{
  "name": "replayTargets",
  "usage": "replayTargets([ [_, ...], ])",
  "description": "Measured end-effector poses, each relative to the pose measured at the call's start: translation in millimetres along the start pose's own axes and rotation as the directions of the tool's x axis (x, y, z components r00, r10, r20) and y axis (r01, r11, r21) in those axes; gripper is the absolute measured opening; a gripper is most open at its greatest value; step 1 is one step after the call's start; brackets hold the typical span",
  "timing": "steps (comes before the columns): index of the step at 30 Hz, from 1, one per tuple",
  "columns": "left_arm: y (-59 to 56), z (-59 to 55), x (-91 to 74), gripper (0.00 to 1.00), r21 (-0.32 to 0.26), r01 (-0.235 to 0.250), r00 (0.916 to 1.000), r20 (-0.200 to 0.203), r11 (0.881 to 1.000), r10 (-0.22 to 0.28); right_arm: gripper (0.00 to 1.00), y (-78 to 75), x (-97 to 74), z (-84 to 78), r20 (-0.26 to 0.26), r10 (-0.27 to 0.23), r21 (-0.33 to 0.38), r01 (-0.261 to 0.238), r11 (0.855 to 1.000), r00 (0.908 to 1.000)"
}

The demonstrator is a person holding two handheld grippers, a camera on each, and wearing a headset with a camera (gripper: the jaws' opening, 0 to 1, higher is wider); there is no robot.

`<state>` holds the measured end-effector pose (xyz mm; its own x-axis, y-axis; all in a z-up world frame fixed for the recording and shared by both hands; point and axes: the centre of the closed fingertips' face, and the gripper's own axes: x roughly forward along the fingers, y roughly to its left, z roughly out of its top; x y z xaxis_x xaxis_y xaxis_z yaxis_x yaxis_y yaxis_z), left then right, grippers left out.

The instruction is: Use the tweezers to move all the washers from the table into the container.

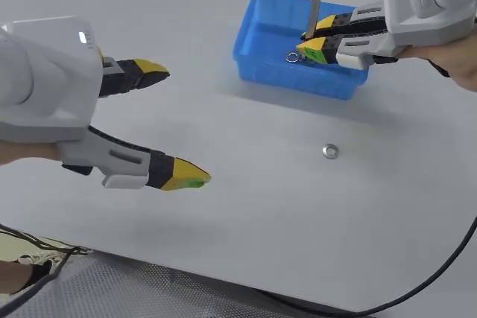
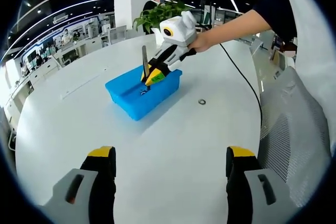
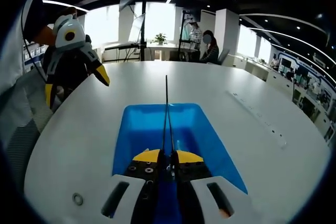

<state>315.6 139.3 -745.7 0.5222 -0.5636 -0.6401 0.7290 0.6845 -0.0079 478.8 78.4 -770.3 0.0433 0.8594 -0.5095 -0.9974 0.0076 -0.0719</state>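
Observation:
My right gripper (image 1: 309, 46) hovers over the blue container (image 1: 261, 35) and is shut on grey metal tweezers (image 1: 315, 5), which stick up from its jaws. A small washer (image 1: 291, 56) sits inside the container just beside the gripper's tips; I cannot tell whether the tweezers touch it. Another washer (image 1: 330, 151) lies on the white table, in front of the container. In the right gripper view the tweezers (image 3: 167, 108) run forward over the container (image 3: 152, 129), with the table washer (image 3: 77, 199) at lower left. My left gripper (image 1: 173, 124) is open and holds nothing, well left of both.
The white table (image 1: 261, 206) spreads wide around the container. A black cable (image 1: 417, 288) runs along its near right edge. A mesh chair (image 2: 294, 129) stands on the right of the left gripper view. Desks and people stand in the far background.

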Motion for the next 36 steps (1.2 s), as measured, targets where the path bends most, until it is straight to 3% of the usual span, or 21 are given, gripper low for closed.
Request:
replayTargets([
  [8,0.6,0.1,-0.8,0.92,0.001,-0.003,1.0,-0.002,1.0,0.003,0.11,-2.0,-1.9,1.9,0.007,-0.008,-0.001,0.008,1.0,0.9999],
  [13,8.7,9.8,1.4,0.92,0.009,-0.007,0.9999,0.013,1.0,0.006,0.11,0.9,-6.2,5.7,0.01,-0.002,-0.007,0.002,1.0,0.9999],
  [17,25.0,30.1,5.1,0.91,0.04,-0.016,0.9993,0.035,0.999,0.015,0.11,2.2,-8.2,6.5,0.013,0.002,-0.014,-0.001,1.0,0.9999],
  [21,41.1,64.6,13.6,0.86,0.056,-0.027,0.9932,0.114,0.998,0.021,0.11,3.4,-10.9,12.3,0.024,0.007,-0.024,-0.006,1.0,0.9997],
  [25,48.6,99.9,30.4,0.92,0.084,-0.016,0.9825,0.186,0.996,0.0,0.11,6.8,-11.6,17.9,0.03,0.015,-0.036,-0.014,0.999,0.9994],
  [30,53.5,129.8,53.6,0.72,0.143,0.02,0.9772,0.207,0.99,-0.049,0.11,9.3,-11.6,19.9,0.026,0.02,-0.049,-0.019,0.999,0.9994],
  [31,58.5,133.6,57.0,0.69,0.14,0.029,0.9742,0.218,0.99,-0.059,0.11,9.7,-11.7,20.4,0.027,0.022,-0.051,-0.021,0.998,0.9994],
  [32,54.3,142.2,62.2,0.68,0.088,0.088,0.9624,0.25,0.992,-0.108,0.11,10.5,-11.9,21.6,0.03,0.025,-0.052,-0.024,0.998,0.9992],
  [34,56.9,150.4,67.3,0.67,0.087,0.096,0.9578,0.263,0.992,-0.116,0.11,12.7,-13.2,23.8,0.03,0.029,-0.062,-0.027,0.998,0.9991],
  [36,57.6,152.5,74.0,0.59,0.139,0.097,0.9625,0.239,0.986,-0.129,0.11,14.0,-13.2,24.5,0.033,0.036,-0.068,-0.034,0.997,0.9988],
])
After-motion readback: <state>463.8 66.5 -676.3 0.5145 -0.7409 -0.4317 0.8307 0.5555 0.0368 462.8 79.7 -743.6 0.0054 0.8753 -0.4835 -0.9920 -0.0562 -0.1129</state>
